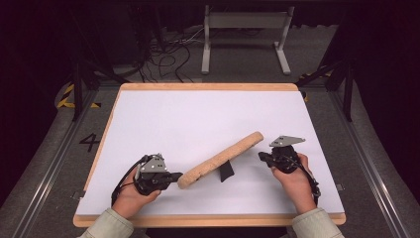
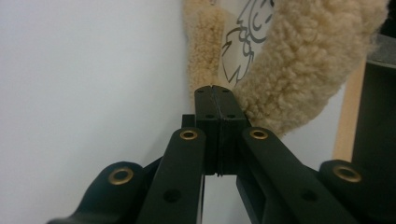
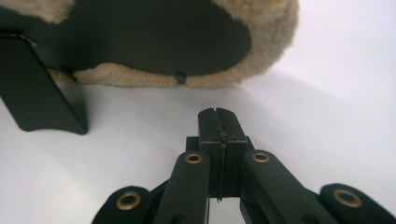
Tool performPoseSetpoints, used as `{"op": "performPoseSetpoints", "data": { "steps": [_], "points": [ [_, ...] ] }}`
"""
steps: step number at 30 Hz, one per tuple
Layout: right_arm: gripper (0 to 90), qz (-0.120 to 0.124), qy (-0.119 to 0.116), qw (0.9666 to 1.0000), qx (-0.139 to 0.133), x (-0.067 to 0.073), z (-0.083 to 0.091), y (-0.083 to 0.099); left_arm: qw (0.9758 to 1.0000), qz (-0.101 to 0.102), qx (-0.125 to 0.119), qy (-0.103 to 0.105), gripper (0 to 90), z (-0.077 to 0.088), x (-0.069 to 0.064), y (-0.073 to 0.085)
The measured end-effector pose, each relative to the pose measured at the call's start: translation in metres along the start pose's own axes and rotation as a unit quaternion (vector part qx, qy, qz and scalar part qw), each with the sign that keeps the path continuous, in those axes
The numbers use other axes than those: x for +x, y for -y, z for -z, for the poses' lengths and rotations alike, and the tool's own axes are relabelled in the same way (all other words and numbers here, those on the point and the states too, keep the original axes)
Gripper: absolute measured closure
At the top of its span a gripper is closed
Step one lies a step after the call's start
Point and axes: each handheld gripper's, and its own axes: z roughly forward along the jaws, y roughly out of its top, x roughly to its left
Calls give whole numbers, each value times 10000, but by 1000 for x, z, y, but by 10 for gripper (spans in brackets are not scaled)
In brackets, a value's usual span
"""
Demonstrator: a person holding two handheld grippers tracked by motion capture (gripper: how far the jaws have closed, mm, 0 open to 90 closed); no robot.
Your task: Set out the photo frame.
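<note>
- White surface (image 1: 163, 114) carries everything.
- Fleecy tan frame (image 1: 220, 159) stands tilted on its black stand (image 1: 226, 170), mid-surface, between both grippers.
- Left hand-held gripper (image 1: 174, 176): jaws closed, empty, tips at the frame's near end.
- Right hand-held gripper (image 1: 262, 156): closed, empty, just beside the far end.

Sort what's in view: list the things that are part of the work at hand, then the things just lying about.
In the work:
tan fleece-edged oval frame on a black stand
left gripper, shut
right gripper, shut
white tabletop

Lying about:
grey metal rack on the floor
black floor cables
</note>
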Motion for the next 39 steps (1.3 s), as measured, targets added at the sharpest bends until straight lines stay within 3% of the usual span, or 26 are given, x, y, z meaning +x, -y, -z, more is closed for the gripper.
{"op": "performPoseSetpoints", "data": {
  "steps": [8,14,18,28,31,34,37,39],
  "points": [
    [900,-14,62,9999,-127,0,20,6,9987,-316,136,383,898,-6,-12,-4],
    [900,-73,102,9999,-105,-2,23,10,9952,-633,244,704,898,-13,-24,-10],
    [900,-61,97,9999,-107,-2,25,11,9929,-848,315,779,897,-18,-31,-13],
    [900,9,118,9999,-74,2,25,13,9883,-1017,337,1088,897,-28,-43,-19],
    [900,51,110,9999,-65,4,25,14,9877,-1064,354,1086,897,-30,-46,-21],
    [900,40,107,9999,-56,4,26,16,9888,-1004,278,1072,893,-24,-43,-20],
    [900,45,104,9999,-53,4,27,17,9880,-869,8,1274,893,-12,-41,-20],
    [900,46,107,9999,-39,4,28,17,9841,-840,-293,1537,895,-1,-39,-22]
  ]
}}
